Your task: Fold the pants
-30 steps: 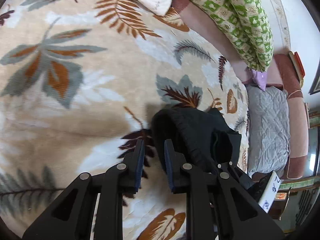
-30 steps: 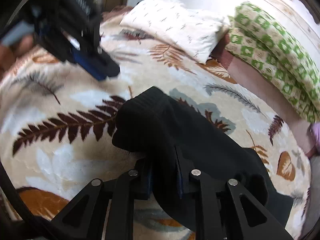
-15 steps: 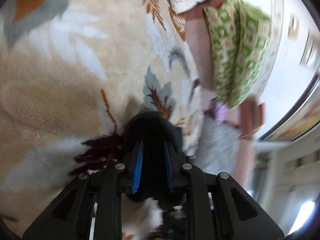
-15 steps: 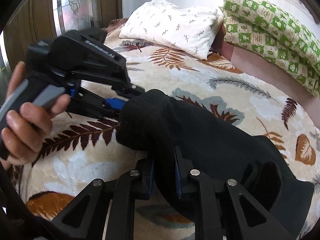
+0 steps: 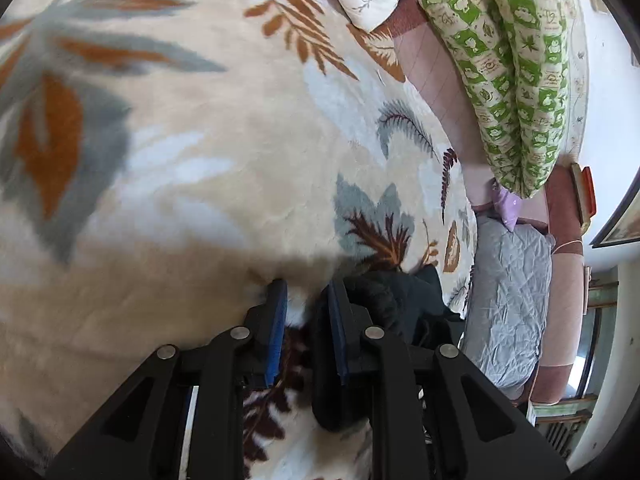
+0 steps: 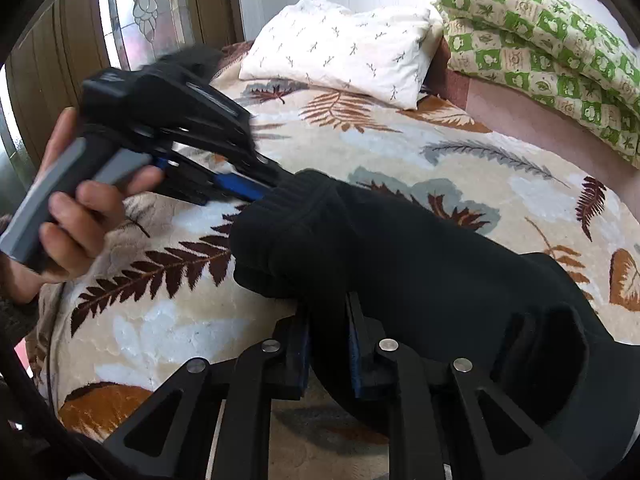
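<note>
The black pants (image 6: 400,264) lie bunched on the leaf-patterned blanket (image 6: 384,136). My right gripper (image 6: 329,312) is shut on a fold of the pants near their ribbed end. My left gripper (image 5: 306,292) is open, with only blanket showing between its blue pads. The pants (image 5: 404,300) sit just to the right of its right finger. In the right wrist view the left gripper (image 6: 264,184) is held by a hand, with its tips against the ribbed end of the pants.
A white pillow (image 6: 340,56) and a green patterned quilt (image 6: 540,28) lie at the head of the bed. A grey quilted pad (image 5: 508,296) lies at the bed's edge. A window with wooden panels (image 6: 132,12) stands to the left.
My left gripper has swung from over the pants to their left side, and blanket now shows between its fingers. My right gripper stays shut on the pants, lifted slightly.
</note>
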Demonstrator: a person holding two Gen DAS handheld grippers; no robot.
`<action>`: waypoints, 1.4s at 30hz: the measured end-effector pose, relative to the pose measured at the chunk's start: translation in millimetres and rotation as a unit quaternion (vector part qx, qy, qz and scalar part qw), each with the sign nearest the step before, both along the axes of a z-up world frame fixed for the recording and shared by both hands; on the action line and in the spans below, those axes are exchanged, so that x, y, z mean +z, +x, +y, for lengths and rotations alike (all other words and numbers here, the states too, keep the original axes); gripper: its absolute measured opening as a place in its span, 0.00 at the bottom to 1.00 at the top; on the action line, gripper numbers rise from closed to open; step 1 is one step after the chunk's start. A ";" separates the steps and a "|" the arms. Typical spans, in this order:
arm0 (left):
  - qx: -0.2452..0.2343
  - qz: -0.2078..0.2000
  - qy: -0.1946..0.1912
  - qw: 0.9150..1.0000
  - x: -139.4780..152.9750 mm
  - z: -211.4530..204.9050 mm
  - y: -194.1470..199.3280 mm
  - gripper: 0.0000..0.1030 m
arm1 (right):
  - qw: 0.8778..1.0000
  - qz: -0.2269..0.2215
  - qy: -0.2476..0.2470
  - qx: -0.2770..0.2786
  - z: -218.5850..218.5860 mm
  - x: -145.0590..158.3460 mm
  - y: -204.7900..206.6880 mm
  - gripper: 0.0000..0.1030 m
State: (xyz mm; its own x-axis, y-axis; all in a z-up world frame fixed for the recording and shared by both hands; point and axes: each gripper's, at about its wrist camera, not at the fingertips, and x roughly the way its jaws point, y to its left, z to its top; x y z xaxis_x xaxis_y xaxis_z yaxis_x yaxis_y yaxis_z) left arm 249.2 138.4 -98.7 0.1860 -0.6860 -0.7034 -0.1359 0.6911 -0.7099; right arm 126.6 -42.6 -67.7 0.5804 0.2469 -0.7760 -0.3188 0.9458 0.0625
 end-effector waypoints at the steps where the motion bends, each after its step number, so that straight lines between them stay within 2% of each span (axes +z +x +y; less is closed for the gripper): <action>1: 0.003 0.008 -0.019 1.000 -2.3 -0.2 6.0 0.17 | 1.000 -0.001 0.002 0.000 -0.8 1.8 -0.8 0.14; 5: 0.009 0.036 -0.068 0.997 -19.1 0.6 13.0 0.18 | 1.000 -0.002 0.012 0.001 -3.7 7.5 -1.9 0.14; 7: 0.020 0.053 -0.122 0.991 -26.7 6.4 11.3 0.20 | 1.000 -0.004 0.014 0.001 -4.3 8.5 -1.8 0.14; 8: 0.027 0.064 -0.168 0.983 -33.1 9.3 9.6 0.20 | 1.000 -0.001 0.015 0.001 -4.5 7.9 -1.7 0.14; 10: 0.040 0.076 -0.227 0.970 -41.1 13.4 4.4 0.20 | 1.000 0.003 0.017 0.000 -5.1 5.4 -0.4 0.14; 13: 0.047 0.067 -0.269 0.960 -46.0 12.0 -4.9 0.22 | 1.000 0.010 0.017 0.001 -5.2 1.1 0.6 0.14; 14: 0.048 0.064 -0.290 0.954 -46.1 12.7 -7.8 0.26 | 1.000 0.011 0.016 0.001 -5.0 0.4 0.5 0.14; 15: 0.050 0.055 -0.311 0.948 -44.7 13.4 -11.4 0.36 | 1.000 0.011 0.016 0.002 -4.9 -0.1 0.4 0.14; 17: 0.047 0.033 -0.314 0.948 -37.5 14.6 -16.2 0.41 | 1.000 0.013 0.015 0.002 -5.4 -1.5 0.7 0.14; 21: 0.012 -0.002 -0.276 0.961 -22.0 7.3 -18.5 0.44 | 1.000 0.018 0.022 -0.002 -8.3 -3.7 3.0 0.14; 23: -0.018 -0.028 -0.228 0.973 -6.3 -1.5 -18.7 0.47 | 1.000 0.020 0.022 -0.002 -8.0 -4.5 3.2 0.15; 25: -0.055 -0.054 -0.154 0.985 9.9 -14.1 -20.1 0.53 | 1.000 0.021 0.022 -0.002 -7.4 -4.5 3.0 0.17; 27: -0.087 -0.065 -0.080 0.991 21.9 -27.7 -20.7 0.54 | 1.000 0.020 0.021 -0.002 -7.4 -3.8 3.4 0.17; 28: -0.097 -0.065 -0.056 0.992 23.1 -29.8 -22.5 0.54 | 1.000 0.020 0.021 -0.002 -7.4 -3.6 3.6 0.17; 30: -0.113 -0.066 0.019 0.991 27.2 -41.5 -21.4 0.53 | 1.000 0.016 0.020 -0.004 -7.8 -2.4 2.5 0.18; 32: -0.132 -0.062 0.071 0.987 27.2 -51.1 -23.1 0.51 | 1.000 0.010 0.009 -0.006 -6.1 0.1 0.7 0.29; 33: -0.137 -0.059 0.079 0.986 27.0 -53.6 -23.7 0.46 | 1.000 0.007 0.000 -0.003 -3.9 1.4 -0.4 0.35; 35: -0.133 -0.051 0.079 0.987 27.5 -54.4 -23.4 0.44 | 1.000 -0.007 -0.026 0.005 3.8 5.9 -3.6 0.42; 38: -0.109 -0.026 0.028 0.993 26.9 -44.4 -17.4 0.38 | 0.997 -0.024 -0.067 0.020 18.4 9.0 -5.0 0.55; 39: -0.102 -0.018 0.014 0.995 26.4 -40.1 -15.8 0.38 | 0.996 -0.025 -0.080 0.027 23.8 8.1 -4.3 0.55; 42: -0.098 -0.001 0.006 0.995 28.6 -39.7 -12.9 0.36 | 0.991 -0.031 -0.127 0.044 41.5 2.7 -5.0 0.55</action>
